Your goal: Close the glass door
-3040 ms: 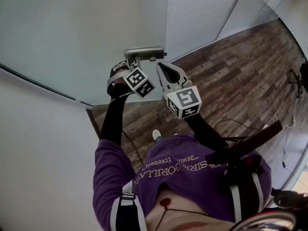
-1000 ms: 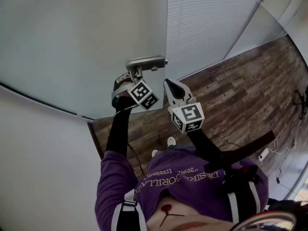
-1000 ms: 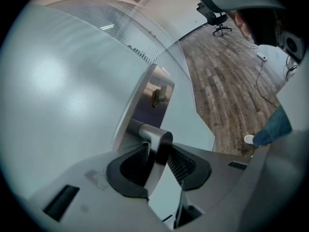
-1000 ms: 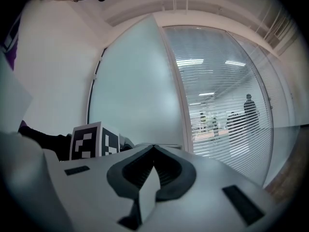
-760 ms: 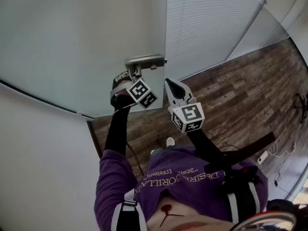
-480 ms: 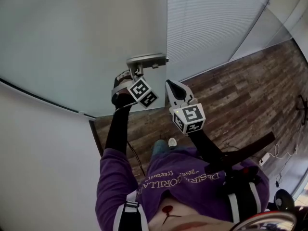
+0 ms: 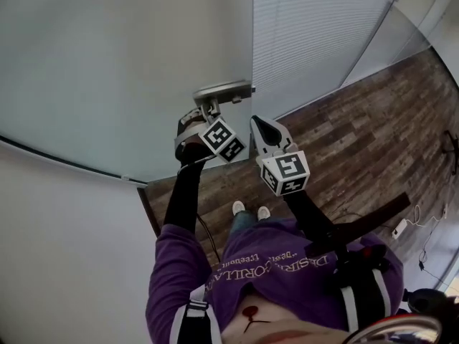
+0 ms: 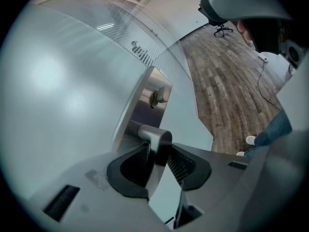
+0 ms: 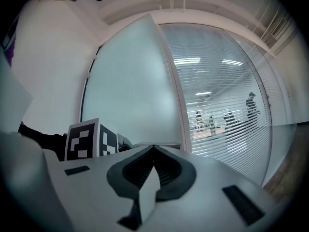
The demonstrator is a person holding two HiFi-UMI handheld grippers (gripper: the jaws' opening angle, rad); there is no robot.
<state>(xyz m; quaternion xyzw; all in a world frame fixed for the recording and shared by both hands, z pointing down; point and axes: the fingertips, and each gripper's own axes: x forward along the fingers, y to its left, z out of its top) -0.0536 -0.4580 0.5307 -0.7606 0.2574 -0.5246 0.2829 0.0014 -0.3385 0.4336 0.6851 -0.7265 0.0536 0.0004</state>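
Wood floor (image 7: 358,135), frosted glass door (image 7: 107,63), metal handle (image 7: 224,90)

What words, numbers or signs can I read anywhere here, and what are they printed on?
"DESIR" and "ORILLA": large letters on the person's purple shirt, seen upside down; folds hide the rest.
Small line beside them on the shirt: too blurred to read.
Left cube and right cube: black-and-white square patterns only, no letters.
Glass door: no text.
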